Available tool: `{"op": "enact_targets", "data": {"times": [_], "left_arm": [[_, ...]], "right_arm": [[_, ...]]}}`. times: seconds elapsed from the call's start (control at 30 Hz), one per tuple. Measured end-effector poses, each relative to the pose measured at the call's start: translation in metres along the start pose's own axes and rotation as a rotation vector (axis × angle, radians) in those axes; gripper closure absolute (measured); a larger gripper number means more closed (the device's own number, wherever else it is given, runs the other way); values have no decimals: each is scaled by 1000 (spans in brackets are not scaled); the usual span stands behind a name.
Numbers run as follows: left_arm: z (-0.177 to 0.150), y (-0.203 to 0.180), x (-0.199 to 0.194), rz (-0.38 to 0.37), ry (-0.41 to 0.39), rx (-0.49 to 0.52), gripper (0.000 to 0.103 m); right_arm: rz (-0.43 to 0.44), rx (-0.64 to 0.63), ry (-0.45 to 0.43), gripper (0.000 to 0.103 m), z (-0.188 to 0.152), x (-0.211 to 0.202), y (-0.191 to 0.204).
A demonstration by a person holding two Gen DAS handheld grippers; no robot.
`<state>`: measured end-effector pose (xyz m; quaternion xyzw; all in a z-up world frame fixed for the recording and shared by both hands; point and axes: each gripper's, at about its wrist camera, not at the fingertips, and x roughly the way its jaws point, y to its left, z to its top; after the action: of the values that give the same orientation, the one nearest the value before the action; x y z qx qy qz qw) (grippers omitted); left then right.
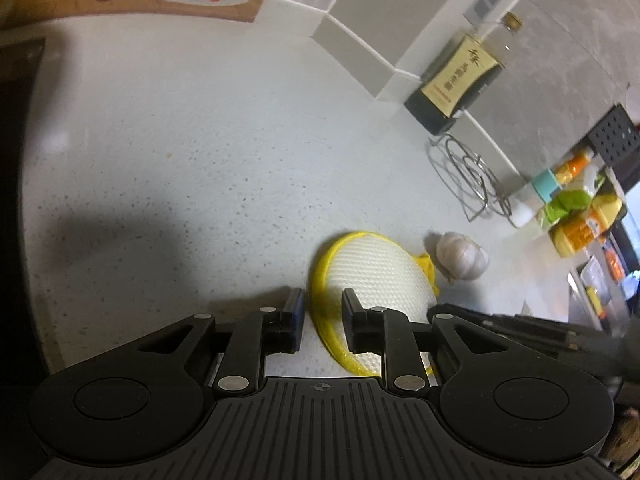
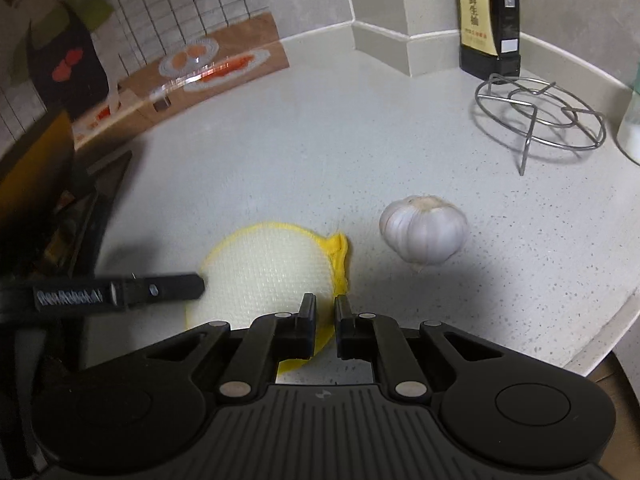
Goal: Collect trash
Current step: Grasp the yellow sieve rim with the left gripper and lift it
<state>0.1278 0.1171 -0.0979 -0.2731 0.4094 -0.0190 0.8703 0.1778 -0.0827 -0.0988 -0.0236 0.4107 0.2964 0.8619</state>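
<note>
Mesh pad (image 2: 269,269), white with a yellow rim, lies flat on the speckled counter (image 1: 200,152), right under both my claws. My left claw (image 1: 322,300) has its jaws apart over the pad's yellow edge, with no pad pressing on it. My right claw (image 2: 325,309) is nearly closed above the pad's near edge, and I see nothing gripped between its fingers. Just beside the pad sits a garlic bulb (image 2: 425,229). Farther back stand a wire trivet (image 2: 541,117) and, by the wall corner, a dark sauce bottle (image 2: 489,16).
</note>
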Motion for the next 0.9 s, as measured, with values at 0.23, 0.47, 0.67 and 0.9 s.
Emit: {"op": "enact_targets", "data": {"times": [0.23, 0.47, 0.67, 0.9], "left_arm": [[6, -5, 10, -65, 32, -5, 72], [8, -13, -13, -193, 45, -39, 68], [7, -26, -12, -247, 58, -15, 68], [-2, -18, 14, -161, 109, -38, 66]], "right_arm": [[-13, -6, 20, 93, 2, 2, 1], [11, 25, 8, 93, -1, 2, -5], [23, 14, -4, 92, -7, -1, -2], [24, 5, -10, 92, -11, -4, -1]]}}
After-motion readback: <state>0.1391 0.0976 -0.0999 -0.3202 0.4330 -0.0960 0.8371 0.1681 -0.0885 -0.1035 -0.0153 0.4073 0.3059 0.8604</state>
